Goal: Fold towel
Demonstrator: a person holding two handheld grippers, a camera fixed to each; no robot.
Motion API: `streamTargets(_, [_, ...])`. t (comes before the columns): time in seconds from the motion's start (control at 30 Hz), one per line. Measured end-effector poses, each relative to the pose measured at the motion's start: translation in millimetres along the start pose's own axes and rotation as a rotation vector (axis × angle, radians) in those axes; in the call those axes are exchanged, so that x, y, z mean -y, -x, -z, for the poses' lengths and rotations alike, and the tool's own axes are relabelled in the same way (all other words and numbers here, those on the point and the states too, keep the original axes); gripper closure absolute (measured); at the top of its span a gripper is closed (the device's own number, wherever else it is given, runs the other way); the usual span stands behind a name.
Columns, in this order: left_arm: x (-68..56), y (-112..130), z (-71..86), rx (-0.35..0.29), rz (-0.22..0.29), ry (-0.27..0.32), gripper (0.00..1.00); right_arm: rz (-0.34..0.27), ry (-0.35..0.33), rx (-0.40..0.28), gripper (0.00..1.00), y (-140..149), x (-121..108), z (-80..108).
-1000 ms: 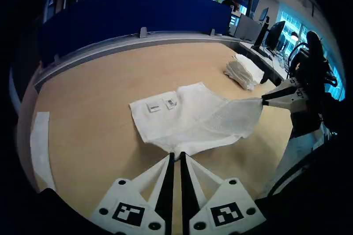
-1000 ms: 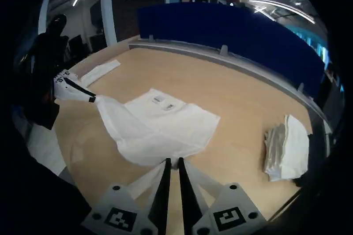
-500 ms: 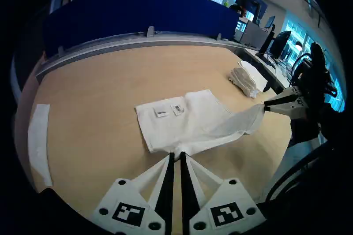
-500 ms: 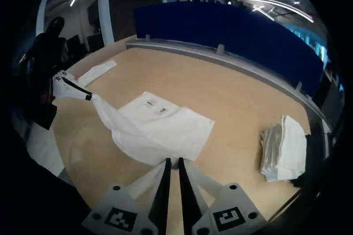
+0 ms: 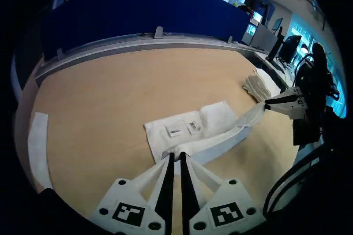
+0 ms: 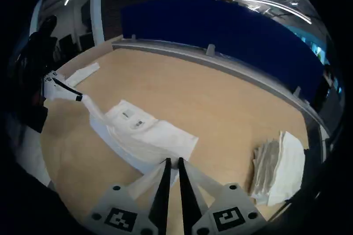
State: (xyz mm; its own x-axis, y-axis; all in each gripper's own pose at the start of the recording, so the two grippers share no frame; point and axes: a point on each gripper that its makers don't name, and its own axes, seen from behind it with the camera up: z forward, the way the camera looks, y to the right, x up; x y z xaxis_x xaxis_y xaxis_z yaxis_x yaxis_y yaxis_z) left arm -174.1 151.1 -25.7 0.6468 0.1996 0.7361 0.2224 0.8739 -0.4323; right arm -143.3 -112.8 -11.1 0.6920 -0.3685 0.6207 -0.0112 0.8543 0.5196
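Light-wood table point(image 5: 110, 94) takes most of the scene, with a dark blue partition point(image 5: 132, 14) behind it and office desks farther off. The towel point(image 5: 198, 129) lies near the front of the table. Most of it rests flat, and one long edge is lifted off the wood and stretched between the two grippers.

The left gripper point(image 5: 176, 155) has its jaws closed on one end of this edge. The right gripper point(image 6: 170, 161) is closed in the same way on the other end. Between them the cloth hangs in a loose band.

The towel looks light, soft and completely limp, so it probably keeps no shape by itself and sags wherever it is not supported. It does not seem slippery. The corners look like the best places to take hold, with the edge kept tight so the fold falls straight.

Two small labels point(image 5: 183, 128) are on the flat part, but their print is too small to read. A stack of folded towels point(image 6: 278, 166) waits at the side of the table, and a white strip point(image 5: 37, 147) lies at the other side.
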Motion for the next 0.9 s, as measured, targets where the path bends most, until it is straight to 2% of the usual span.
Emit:
streamTargets(0.2, [14.5, -1.3, -29.3, 0.028, -0.007, -0.008, 0.90, -0.030, 0.000, 0.025, 0.87, 0.6, -12.6, -29.0])
streamTargets(0.37, [23.3, 5.7, -53.3, 0.046, 0.019, 0.002, 0.90, -0.042, 0.001, 0.060, 0.87, 11.9, -18.0, -49.8])
streamTargets(0.53, [27.5, 13.4, -70.1, 0.054, 0.044, 0.012, 0.90, -0.051, 0.012, 0.080, 0.87, 19.8, -23.1, -63.5])
streamTargets(0.67, [31.6, 17.6, -79.8, 0.053, 0.056, 0.012, 0.86, -0.061, 0.035, 0.079, 0.84, 21.9, -28.2, -71.8])
streamTargets(0.73, [35.6, 18.9, -83.8, 0.052, 0.061, 0.002, 0.77, -0.066, 0.048, 0.077, 0.78, 22.6, -30.0, -75.2])
streamTargets(0.8, [39.7, 19.7, -86.7, 0.051, 0.063, -0.011, 0.59, -0.068, 0.058, 0.073, 0.67, 23.1, -30.8, -77.8])
streamTargets(0.9, [45.3, 20.3, -88.5, 0.049, 0.060, -0.035, 0.33, -0.063, 0.065, 0.067, 0.35, 22.9, -29.4, -79.3])
